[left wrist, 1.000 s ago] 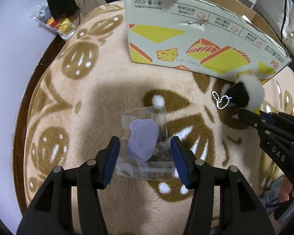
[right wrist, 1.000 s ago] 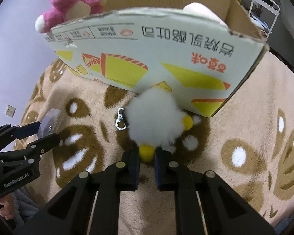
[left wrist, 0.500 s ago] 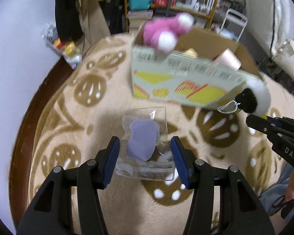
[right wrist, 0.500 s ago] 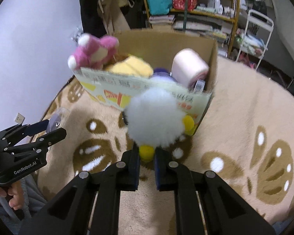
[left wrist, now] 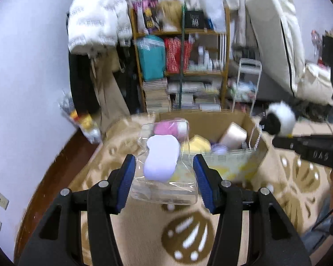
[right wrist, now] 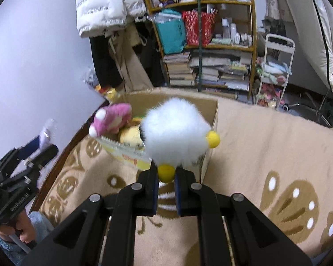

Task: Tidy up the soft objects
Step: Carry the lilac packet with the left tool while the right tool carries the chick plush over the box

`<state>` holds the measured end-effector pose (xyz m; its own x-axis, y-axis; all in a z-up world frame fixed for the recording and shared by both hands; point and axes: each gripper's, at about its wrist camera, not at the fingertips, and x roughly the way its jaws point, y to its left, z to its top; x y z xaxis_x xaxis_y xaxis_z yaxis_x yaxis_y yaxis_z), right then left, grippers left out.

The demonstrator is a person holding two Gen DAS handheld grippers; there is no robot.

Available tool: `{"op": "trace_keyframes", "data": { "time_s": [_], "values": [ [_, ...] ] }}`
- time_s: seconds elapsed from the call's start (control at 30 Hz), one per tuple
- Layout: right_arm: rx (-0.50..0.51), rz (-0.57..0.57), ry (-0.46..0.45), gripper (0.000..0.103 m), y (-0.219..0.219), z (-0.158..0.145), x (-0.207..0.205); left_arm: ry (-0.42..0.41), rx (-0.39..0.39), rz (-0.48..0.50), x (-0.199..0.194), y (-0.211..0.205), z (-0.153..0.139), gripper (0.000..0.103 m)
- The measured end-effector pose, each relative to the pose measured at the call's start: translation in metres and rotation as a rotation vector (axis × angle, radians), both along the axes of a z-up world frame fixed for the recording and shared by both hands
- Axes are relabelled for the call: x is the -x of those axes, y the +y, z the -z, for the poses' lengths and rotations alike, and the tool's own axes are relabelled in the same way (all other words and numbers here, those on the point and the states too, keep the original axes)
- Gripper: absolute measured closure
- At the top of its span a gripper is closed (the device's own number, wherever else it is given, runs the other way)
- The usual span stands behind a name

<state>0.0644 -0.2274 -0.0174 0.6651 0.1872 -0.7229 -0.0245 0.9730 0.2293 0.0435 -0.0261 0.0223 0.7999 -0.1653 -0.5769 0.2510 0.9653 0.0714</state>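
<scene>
My left gripper (left wrist: pixel 164 177) is shut on a clear plastic pouch (left wrist: pixel 166 186) with a lilac sponge (left wrist: pixel 162 159) inside, and holds it up in front of the cardboard box (left wrist: pixel 244 155). My right gripper (right wrist: pixel 165 177) is shut on the yellow foot of a white fluffy penguin plush (right wrist: pixel 174 137) and holds it up before the box (right wrist: pixel 213 119); it also shows in the left wrist view (left wrist: pixel 277 119). The box holds a pink plush (right wrist: pixel 111 119), a yellow plush (right wrist: pixel 131 135) and a pale pink roll (left wrist: pixel 233 135).
The box stands on a beige rug with brown patterns (right wrist: pixel 277 155). Behind it are a wooden shelf with books and bags (right wrist: pixel 206 51), a white wire rack (right wrist: pixel 275 71) and hanging coats (right wrist: pixel 108 11). A purple wall (left wrist: pixel 22 88) is on the left.
Both grippers rose and tilted up with their loads. The box now lies lower and farther in both views, with its inside showing and the room behind in sight.
</scene>
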Motion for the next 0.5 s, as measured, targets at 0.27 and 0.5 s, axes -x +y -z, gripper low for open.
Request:
{"op": "trace_keyframes", "data": {
  "time_s": [0.27,0.5],
  "values": [
    [-0.001,0.015,-0.108,0.09,-0.009,-0.019,-0.014,-0.068,-0.006,0.038,-0.031,-0.017,-0.021,0.05],
    [-0.007,0.02,-0.145,0.09,-0.011,-0.017,-0.023,-0.096,-0.064,0.137,-0.05,-0.041,-0.014,0.051]
  ]
}}
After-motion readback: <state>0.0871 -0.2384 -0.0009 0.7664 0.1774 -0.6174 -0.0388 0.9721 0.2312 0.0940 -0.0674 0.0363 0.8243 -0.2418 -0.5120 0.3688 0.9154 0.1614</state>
